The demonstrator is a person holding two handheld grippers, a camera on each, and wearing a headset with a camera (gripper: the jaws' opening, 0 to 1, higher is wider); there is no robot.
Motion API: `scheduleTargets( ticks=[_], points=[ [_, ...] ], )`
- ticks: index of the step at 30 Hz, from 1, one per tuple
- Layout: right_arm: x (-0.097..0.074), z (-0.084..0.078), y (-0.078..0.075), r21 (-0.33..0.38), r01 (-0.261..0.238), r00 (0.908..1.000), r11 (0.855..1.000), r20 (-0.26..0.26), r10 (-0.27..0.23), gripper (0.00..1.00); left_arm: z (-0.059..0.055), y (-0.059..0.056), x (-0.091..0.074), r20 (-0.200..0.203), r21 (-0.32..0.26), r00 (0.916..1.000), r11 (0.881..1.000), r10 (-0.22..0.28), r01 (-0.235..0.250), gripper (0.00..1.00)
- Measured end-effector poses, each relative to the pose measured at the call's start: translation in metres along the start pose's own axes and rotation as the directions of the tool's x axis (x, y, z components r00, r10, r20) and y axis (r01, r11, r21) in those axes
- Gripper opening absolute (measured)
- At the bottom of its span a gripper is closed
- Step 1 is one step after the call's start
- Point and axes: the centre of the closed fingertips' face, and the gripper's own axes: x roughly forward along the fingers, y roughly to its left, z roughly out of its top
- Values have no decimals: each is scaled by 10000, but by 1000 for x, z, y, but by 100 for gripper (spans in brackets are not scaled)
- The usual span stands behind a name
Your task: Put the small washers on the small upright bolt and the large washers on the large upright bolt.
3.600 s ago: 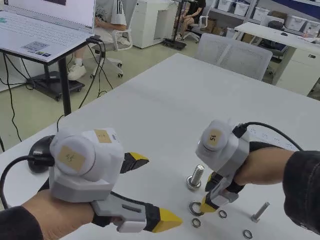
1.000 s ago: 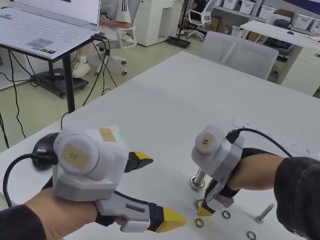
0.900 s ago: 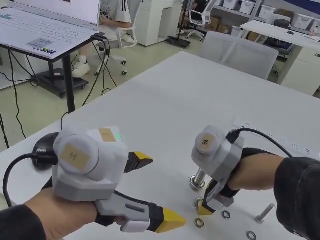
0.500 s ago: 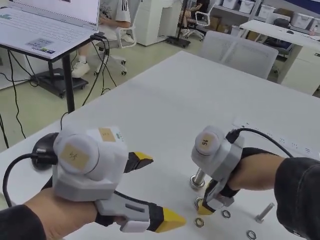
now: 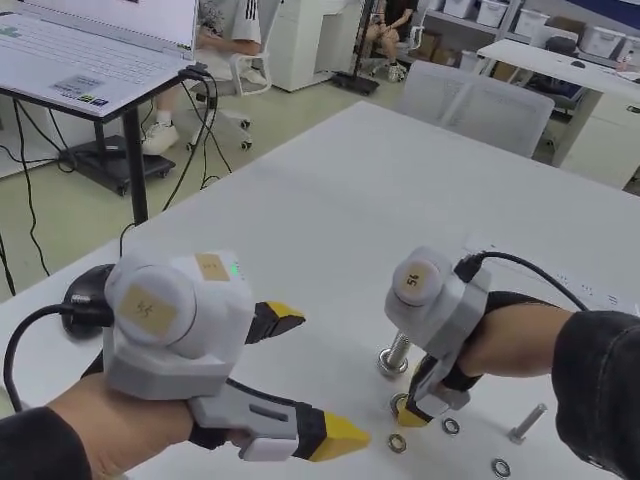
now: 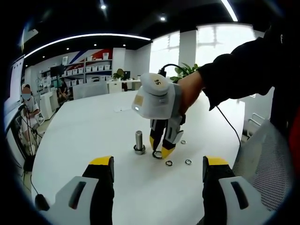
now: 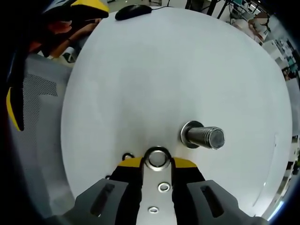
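Note:
My right gripper [image 5: 408, 410] points straight down at the table, shut on a large washer [image 7: 157, 151] that lies flat between its yellow tips. Close beside it the large bolt [image 5: 393, 355] stands on its head, thread up and bare. Small washers [image 5: 397, 443] [image 5: 451, 427] [image 5: 499, 467] lie loose around the gripper. The small bolt [image 5: 525, 423] is to the right; whether it stands or leans I cannot tell. My left gripper [image 5: 310, 375] hovers at the near left, open and holding nothing, facing the right gripper [image 6: 160, 146] and the large bolt [image 6: 139, 142].
A black mouse [image 5: 85, 290] with its cable lies on the white table [image 5: 350, 200] behind my left gripper. A laptop [image 5: 100, 50] sits on a stand to the far left, and a chair [image 5: 480, 95] stands at the table's far edge.
My right gripper has settled over the large washer, which lay open beside its tip earlier. In the last second only the head camera has shifted slightly. The left gripper holds still.

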Motion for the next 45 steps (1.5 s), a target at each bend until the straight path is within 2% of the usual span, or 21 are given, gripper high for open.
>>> scheduleTargets(
  ticks=[13, 22, 32, 39, 45],
  points=[
    [-13, -5, 0, 47, 153, 9998, 9999, -111, -152, 24, 1, -1, -1, 61, 35, 10000, 10000, -43, 42, 77],
    [-39, -5, -2, -45, 397, 9992, 9992, -56, -398, 24, 2, -3, -1, 91, 51, 9999, 9999, -128, 127, 77],
    [-55, -6, -1, -116, 536, 9985, 9985, -69, -537, 24, 4, -2, -2, 165, 74, 9998, 9999, -117, 116, 77],
    [-67, -8, -5, -58, 736, 9973, 9973, -21, -737, 24, 4, -2, -3, 195, 80, 9997, 9999, -114, 113, 77],
    [-77, -3, -10, -101, 915, 9958, 9958, 111, -913, 24, 4, -2, -3, 215, 54, 9997, 9999, -121, 120, 77]
  ],
)
